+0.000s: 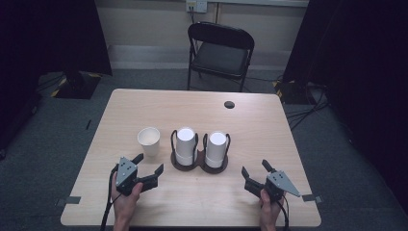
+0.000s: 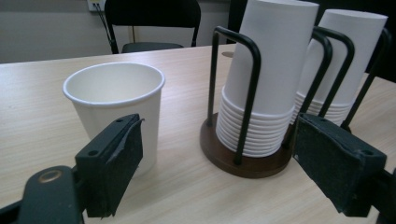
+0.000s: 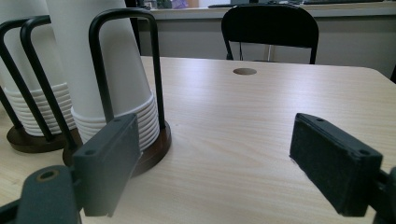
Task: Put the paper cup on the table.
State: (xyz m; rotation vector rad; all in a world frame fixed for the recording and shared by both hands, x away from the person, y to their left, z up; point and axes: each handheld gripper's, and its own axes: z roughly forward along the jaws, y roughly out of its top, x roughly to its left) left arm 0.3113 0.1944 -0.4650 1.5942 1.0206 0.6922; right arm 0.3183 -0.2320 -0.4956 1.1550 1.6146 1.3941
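A single white paper cup (image 1: 149,140) stands upright, mouth up, left of a dark wooden cup holder (image 1: 199,166) with black wire loops. The holder carries two stacks of upside-down white cups: a left stack (image 1: 185,145) and a right stack (image 1: 216,148). My left gripper (image 1: 150,165) rests near the table's front, just below the single cup, jaws wide open and empty. In the left gripper view the cup (image 2: 116,109) stands close ahead, beside the holder (image 2: 247,161). My right gripper (image 1: 255,173) sits open and empty, front right of the holder (image 3: 152,149).
A light wooden table (image 1: 269,130) has a round cable hole (image 1: 229,104) near its far edge. A black folding chair (image 1: 219,53) stands behind the table. Dark curtains hang at both sides. The table's right half is bare wood.
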